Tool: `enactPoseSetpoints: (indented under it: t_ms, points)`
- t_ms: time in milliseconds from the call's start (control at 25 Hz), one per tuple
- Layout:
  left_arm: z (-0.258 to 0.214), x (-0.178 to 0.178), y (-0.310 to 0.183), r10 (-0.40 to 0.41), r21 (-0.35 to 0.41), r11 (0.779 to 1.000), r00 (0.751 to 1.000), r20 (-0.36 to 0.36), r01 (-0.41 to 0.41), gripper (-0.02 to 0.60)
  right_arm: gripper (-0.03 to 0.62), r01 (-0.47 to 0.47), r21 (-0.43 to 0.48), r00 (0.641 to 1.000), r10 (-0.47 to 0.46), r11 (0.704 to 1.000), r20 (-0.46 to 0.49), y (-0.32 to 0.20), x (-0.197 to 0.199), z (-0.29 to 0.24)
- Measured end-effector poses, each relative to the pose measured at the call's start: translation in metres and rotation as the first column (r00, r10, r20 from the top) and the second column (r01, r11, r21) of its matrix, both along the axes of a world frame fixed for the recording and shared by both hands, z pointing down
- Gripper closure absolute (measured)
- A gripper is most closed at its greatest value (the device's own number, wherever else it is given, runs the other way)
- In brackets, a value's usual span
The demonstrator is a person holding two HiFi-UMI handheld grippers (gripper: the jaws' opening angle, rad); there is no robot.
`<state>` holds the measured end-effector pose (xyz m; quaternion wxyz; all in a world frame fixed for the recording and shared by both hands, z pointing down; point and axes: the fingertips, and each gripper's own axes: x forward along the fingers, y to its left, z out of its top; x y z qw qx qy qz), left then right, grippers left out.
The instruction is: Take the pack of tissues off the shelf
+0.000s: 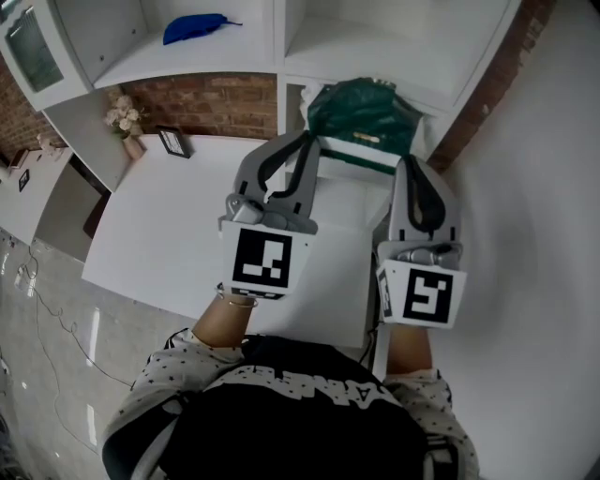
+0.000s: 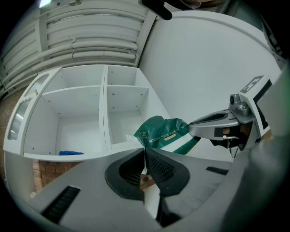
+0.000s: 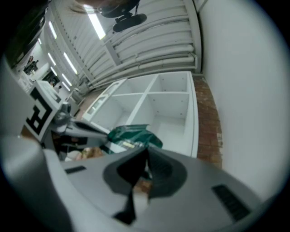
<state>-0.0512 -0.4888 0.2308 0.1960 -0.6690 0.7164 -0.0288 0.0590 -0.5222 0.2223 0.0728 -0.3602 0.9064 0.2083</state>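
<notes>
1. Green with a white band, the pack of tissues point(image 1: 361, 112) hangs between my two tools in front of the right side of the white shelf point(image 1: 279, 56), above the far edge of the white surface point(image 1: 187, 225).
2. My left tool point(image 1: 314, 139) has its jaws pressed together at the pack's left edge. In the left gripper view the tips point(image 2: 145, 148) meet right at the wrapper's lower left corner, so they seem to pinch the film there.
3. My right tool point(image 1: 410, 161) is closed the same way on the pack's right side. From the left gripper view its tip point(image 2: 190, 130) touches the pack point(image 2: 165, 133).
4. In the right gripper view the pack point(image 3: 131, 136) sits just beyond my closed right tips point(image 3: 146, 148), and the left tool point(image 3: 108, 132) reaches it from the other side.
5. A blue thing point(image 1: 192, 26) lies in the left compartment of the shelf – well apart from the pack.
6. At the back left of the surface stand a small vase of pale flowers point(image 1: 124, 117) and a dark picture frame point(image 1: 173, 141), close together against the brick wall point(image 1: 211, 103).
</notes>
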Motion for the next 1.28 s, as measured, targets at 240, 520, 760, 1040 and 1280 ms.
enactPoseSetpoints:
  t_ms: [240, 520, 760, 1040, 1280]
  points:
    - [0.024, -0.001, 0.008, 0.009, -0.030, 1.000, 1.000, -0.020, -0.010, 0.538, 0.557, 0.021, -0.047, 1.000, -0.021, 0.999, -0.005, 0.007, 0.001, 0.027]
    - [0.031, -0.002, 0.007, 0.008, -0.055, 0.998, 1.000, -0.026, -0.009, 0.538, 0.557, 0.024, -0.077, 1.000, -0.025, 0.997, -0.007, 0.005, 0.000, 0.032]
    - [0.031, -0.003, 0.008, -0.002, -0.056, 0.998, 0.999, -0.038, -0.001, 0.538, 0.557, 0.029, -0.084, 1.000, -0.030, 0.996, -0.008, 0.006, -0.001, 0.034]
    - [0.034, -0.002, 0.006, 0.003, -0.064, 0.998, 0.999, -0.038, -0.006, 0.538, 0.557, 0.022, -0.103, 1.000, -0.024, 0.994, -0.020, 0.003, 0.000, 0.038]
    - [0.033, -0.003, 0.006, 0.008, -0.057, 0.998, 1.000, -0.026, -0.010, 0.538, 0.557, 0.030, -0.094, 0.999, -0.031, 0.995, -0.011, 0.005, -0.002, 0.035]
